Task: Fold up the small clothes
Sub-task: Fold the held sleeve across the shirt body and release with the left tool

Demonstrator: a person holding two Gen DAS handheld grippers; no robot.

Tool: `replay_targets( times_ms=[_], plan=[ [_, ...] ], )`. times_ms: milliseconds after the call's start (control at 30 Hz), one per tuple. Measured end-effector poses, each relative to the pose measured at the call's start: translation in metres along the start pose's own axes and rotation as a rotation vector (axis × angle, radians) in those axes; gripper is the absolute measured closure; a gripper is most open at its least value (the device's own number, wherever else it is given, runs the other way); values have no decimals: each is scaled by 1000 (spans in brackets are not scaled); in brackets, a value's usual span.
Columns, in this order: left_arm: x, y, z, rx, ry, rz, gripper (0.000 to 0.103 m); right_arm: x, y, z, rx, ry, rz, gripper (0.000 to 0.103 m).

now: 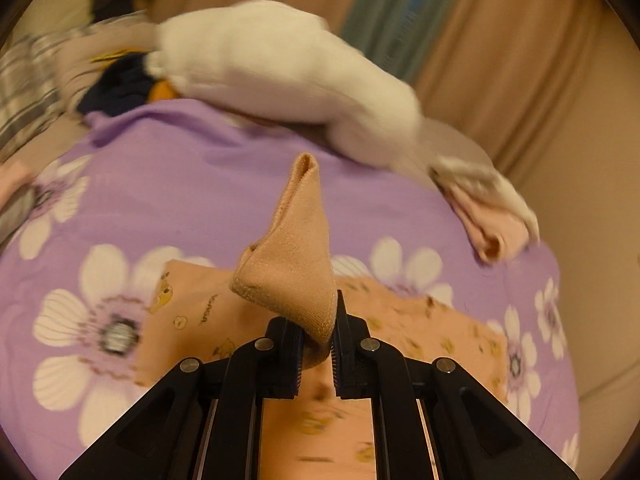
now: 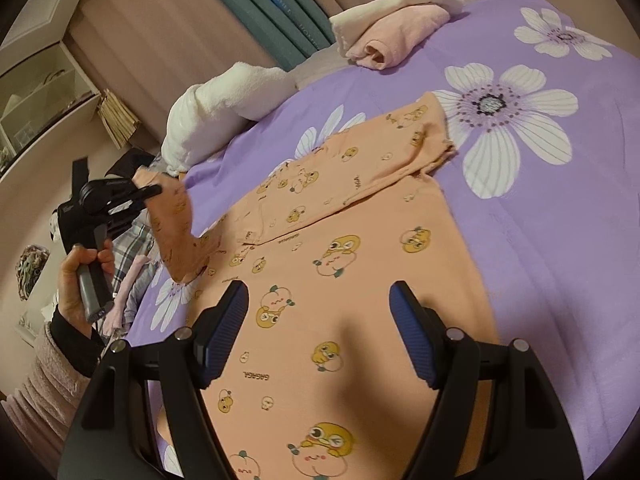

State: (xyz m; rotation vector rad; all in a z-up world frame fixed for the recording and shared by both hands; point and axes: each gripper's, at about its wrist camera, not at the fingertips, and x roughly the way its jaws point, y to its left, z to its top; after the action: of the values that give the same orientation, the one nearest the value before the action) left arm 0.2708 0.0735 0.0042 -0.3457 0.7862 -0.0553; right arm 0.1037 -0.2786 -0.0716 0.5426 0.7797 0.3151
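A small peach shirt (image 2: 352, 264) with yellow cartoon prints lies flat on the purple flowered bedspread (image 2: 560, 240). One sleeve (image 2: 400, 152) is folded across its body. My left gripper (image 1: 317, 344) is shut on the ribbed cuff of the other sleeve (image 1: 292, 264) and holds it lifted above the shirt (image 1: 208, 312). In the right wrist view the left gripper (image 2: 154, 190) holds that sleeve (image 2: 176, 228) up at the shirt's left side. My right gripper (image 2: 320, 332) is open and empty, hovering over the lower part of the shirt.
A white rolled towel (image 2: 224, 108) and a folded pink and white bundle (image 2: 396, 28) lie at the far edge of the bed. Plaid and dark clothes (image 1: 80, 80) are piled at the left. A curtain (image 2: 168, 24) and a shelf (image 2: 36, 92) stand behind.
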Motion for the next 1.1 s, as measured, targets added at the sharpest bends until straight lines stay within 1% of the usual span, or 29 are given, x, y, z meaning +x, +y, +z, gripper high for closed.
replay_targets(
  times_ms=[100, 267, 400, 433, 467, 500, 533, 567, 600, 633, 700, 767, 800, 833, 900, 967, 1033, 1100],
  plan=[
    [16, -33, -13, 47, 22, 3, 94, -2, -12, -1, 28, -3, -2, 29],
    [48, -87, -46, 143, 59, 25, 93, -9, -35, -1, 79, -11, -12, 29],
    [78, -112, -73, 182, 167, -3, 92, -12, -49, -2, 111, -10, -22, 29],
    [86, -118, -79, 199, 211, -16, 87, -13, -51, -1, 118, -9, -24, 29],
    [90, -121, -84, 212, 245, -34, 76, -15, -53, -1, 120, -10, -26, 29],
    [92, -122, -88, 225, 272, -53, 69, -16, -54, 0, 121, -10, -28, 29],
    [92, -122, -91, 236, 290, -74, 54, -17, -55, 1, 120, -9, -29, 29],
    [89, -120, -92, 243, 296, -90, 40, -17, -55, 4, 118, -7, -26, 29],
    [86, -118, -93, 253, 301, -103, 35, -17, -55, 6, 116, -4, -24, 29],
    [80, -114, -93, 258, 294, -108, 32, -16, -53, 10, 111, -1, -20, 29],
    [69, -104, -92, 254, 280, -109, 32, -14, -49, 19, 101, 0, -7, 29],
    [57, -84, -91, 216, 283, -126, 32, -7, -41, 30, 86, 5, 26, 29],
    [49, -69, -90, 186, 282, -132, 32, -3, -38, 35, 81, 11, 34, 29],
    [45, -59, -90, 166, 279, -128, 32, 4, -33, 41, 71, 23, 41, 29],
    [35, -35, -91, 137, 271, -103, 32, 20, -24, 52, 49, 48, 57, 29],
    [22, -6, -95, 113, 264, -60, 32, 43, -18, 63, 46, 82, 52, 30],
    [9, 24, -101, 97, 265, -26, 32, 67, -12, 74, 47, 103, 58, 38],
    [-2, 49, -108, 90, 258, 17, 32, 85, -5, 81, 35, 116, 49, 41]
  ],
)
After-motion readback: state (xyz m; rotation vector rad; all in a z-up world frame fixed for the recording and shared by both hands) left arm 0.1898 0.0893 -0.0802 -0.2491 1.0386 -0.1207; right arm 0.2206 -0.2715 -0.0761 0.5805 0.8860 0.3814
